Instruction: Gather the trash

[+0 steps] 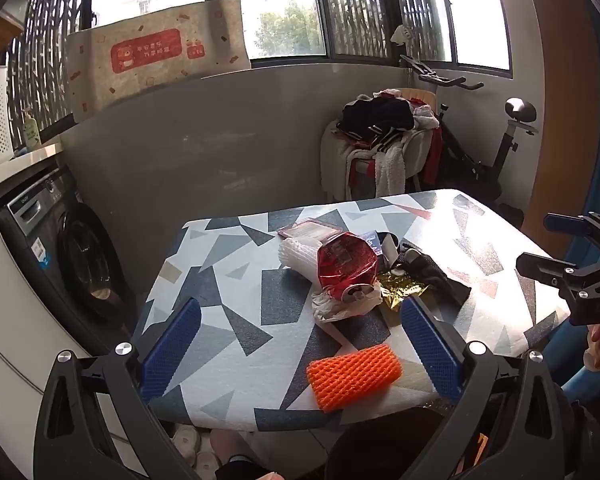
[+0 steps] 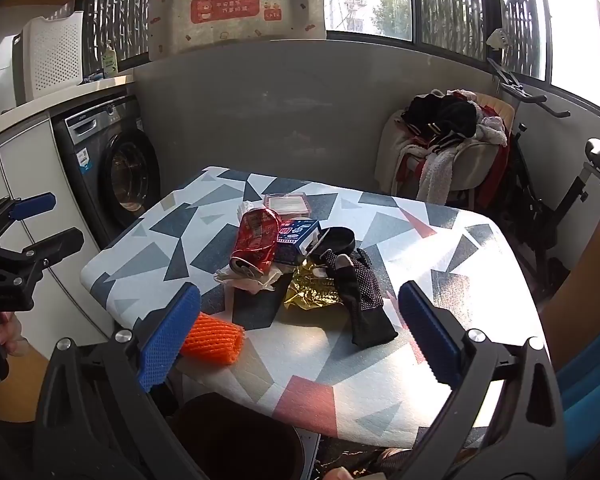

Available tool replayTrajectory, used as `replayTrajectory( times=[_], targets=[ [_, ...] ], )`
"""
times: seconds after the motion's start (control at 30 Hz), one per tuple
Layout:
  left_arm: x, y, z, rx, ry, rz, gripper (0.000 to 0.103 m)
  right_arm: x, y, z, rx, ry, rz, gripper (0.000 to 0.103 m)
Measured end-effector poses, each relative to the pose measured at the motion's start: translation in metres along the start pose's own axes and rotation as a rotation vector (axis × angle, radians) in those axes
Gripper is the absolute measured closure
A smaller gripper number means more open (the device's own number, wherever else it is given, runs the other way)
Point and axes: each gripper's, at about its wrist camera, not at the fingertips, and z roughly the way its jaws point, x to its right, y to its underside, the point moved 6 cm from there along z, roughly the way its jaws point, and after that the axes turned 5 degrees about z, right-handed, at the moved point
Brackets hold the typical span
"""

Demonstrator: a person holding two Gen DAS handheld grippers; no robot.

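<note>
A washing machine (image 2: 112, 168) stands left of the table (image 1: 228, 320), a chair piled with clothes (image 2: 448, 148) behind it. The orange foam net (image 1: 354, 376) lies near the front edge, its long axis across the table, apart from the crushed red can (image 1: 346, 266), gold wrapper (image 2: 312, 290) and black glove (image 2: 360, 300). The left gripper (image 1: 300, 344) and right gripper (image 2: 300, 340) both hover with jaws spread and hold nothing.

Window (image 1: 284, 8) backlight blown out; tabletop (image 2: 340, 344) glare (fisheye-bent edges).
</note>
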Motion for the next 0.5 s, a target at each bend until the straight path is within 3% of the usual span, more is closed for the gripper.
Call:
replayTrajectory(
  times=[0.5],
  targets=[
    [-0.0029,0.0006,0.0026,-0.003,0.001,0.002,0.005,0.0007,0.0008,-0.0004,-0.001,0.001,-0.002,0.006]
  ],
)
